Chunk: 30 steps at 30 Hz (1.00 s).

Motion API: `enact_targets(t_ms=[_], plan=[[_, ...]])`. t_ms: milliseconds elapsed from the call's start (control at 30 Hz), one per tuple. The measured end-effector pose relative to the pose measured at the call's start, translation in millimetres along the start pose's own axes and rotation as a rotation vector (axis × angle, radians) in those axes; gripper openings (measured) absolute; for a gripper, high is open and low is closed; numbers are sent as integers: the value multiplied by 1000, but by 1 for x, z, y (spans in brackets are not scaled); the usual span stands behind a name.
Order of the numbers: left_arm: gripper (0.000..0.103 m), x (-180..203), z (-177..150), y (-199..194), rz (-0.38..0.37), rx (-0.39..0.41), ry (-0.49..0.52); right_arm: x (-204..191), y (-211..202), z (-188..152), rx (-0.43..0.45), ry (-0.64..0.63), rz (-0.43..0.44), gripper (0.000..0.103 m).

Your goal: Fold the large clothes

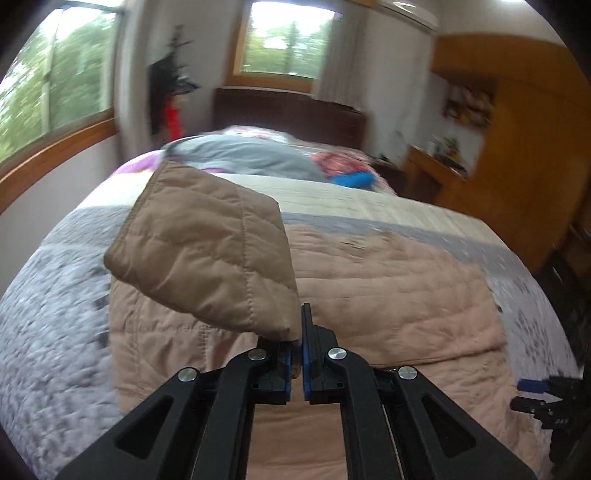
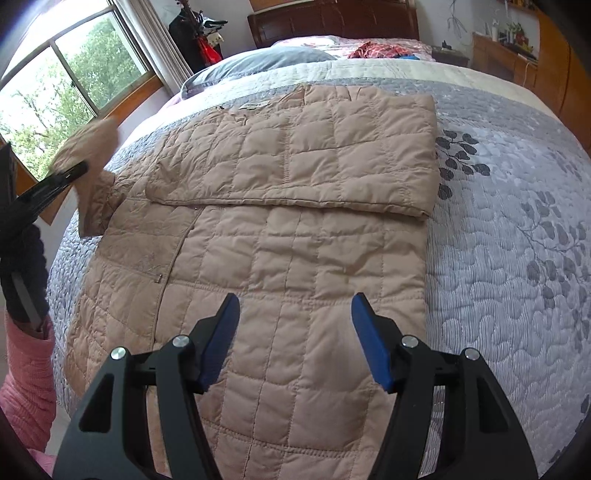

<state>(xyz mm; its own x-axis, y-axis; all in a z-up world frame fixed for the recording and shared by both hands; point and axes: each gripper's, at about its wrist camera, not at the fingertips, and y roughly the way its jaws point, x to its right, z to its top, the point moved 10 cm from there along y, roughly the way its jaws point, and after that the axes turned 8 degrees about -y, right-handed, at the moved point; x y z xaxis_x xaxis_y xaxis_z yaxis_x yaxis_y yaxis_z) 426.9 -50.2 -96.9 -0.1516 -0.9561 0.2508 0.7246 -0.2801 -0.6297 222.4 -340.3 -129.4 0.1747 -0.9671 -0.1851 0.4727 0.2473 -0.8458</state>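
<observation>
A tan quilted jacket (image 2: 295, 258) lies flat on the bed, with one sleeve (image 2: 314, 158) folded across its chest. My left gripper (image 1: 296, 343) is shut on the other sleeve (image 1: 207, 251), which stands lifted off the bed in front of the camera. In the right wrist view that left gripper (image 2: 79, 171) shows at the left edge with the raised sleeve (image 2: 92, 147) blurred. My right gripper (image 2: 295, 306) hangs open above the jacket's lower half, with nothing between its blue pads. It also shows at the right edge of the left wrist view as the right gripper (image 1: 526, 396).
A grey floral bedspread (image 2: 517, 221) covers the bed. A grey pillow (image 2: 258, 61), colourful clothes (image 2: 380, 50) and a dark headboard (image 2: 332, 18) lie at the far end. Windows (image 2: 74, 85) are on the left, wooden cabinets (image 1: 517, 147) on the right. A person's pink sleeve (image 2: 26, 387) is at the lower left.
</observation>
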Motion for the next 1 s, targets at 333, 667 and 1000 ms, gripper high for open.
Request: enact_targets(t_ms=[333,667,1000], plan=[[17,62,-46,77,-93,-229,57,15,8,-4,-17,32,-7,63],[51,49,-50,18,-424,-313,-23,-4,13,23,-13,1,34,63],[50,-73,-48,54,-13,-314,-103,-28,81,106,-100,49,123,63]])
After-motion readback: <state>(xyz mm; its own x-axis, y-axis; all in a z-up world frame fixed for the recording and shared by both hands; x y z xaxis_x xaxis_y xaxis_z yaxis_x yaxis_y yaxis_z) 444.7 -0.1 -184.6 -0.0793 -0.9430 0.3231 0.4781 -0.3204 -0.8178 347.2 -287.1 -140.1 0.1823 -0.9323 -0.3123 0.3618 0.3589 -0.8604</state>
